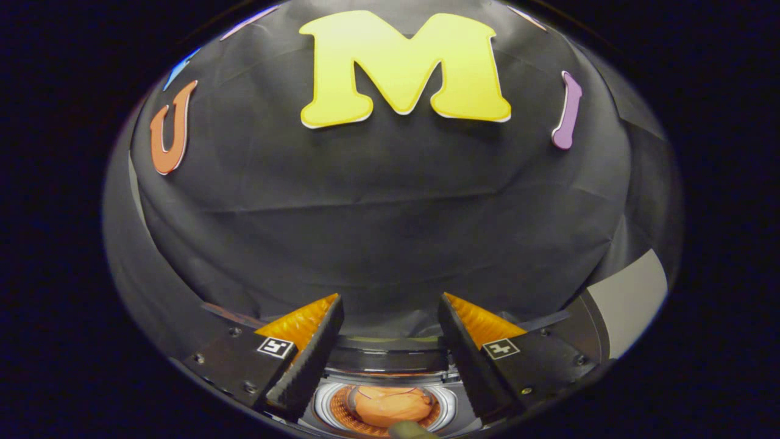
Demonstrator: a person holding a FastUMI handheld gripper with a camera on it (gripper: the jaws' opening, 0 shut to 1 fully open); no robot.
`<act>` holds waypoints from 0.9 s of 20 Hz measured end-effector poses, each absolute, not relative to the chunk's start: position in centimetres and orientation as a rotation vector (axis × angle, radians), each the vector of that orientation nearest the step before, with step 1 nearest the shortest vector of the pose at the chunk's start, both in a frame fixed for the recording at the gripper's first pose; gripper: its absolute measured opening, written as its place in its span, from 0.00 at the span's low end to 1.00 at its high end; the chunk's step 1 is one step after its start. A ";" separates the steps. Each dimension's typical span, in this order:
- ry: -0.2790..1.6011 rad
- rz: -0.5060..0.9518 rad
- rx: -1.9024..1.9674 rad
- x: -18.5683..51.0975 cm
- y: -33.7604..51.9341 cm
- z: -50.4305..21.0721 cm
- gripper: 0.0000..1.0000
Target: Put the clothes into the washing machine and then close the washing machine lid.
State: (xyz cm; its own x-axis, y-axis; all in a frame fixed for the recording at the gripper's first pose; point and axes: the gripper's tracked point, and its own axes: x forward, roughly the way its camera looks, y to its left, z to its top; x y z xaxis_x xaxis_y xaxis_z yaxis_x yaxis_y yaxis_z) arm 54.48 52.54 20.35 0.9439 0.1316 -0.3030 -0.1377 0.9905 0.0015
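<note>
Looking from left to right, the gripper (390, 317) fingers are seen spread apart and holding nothing above the washing machine (390, 360), while the orange clothes (393, 405), likely soft and light, lie bunched inside its drum, best pinched at a raised fold.

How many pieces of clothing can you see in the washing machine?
1: an orange garment lies in the washing machine's drum, below the gap between the open tool's fingers. More pieces could be hidden beneath it.
</note>
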 end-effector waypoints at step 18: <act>0.129 0.180 -0.034 50.6 52.0 19.5 0.98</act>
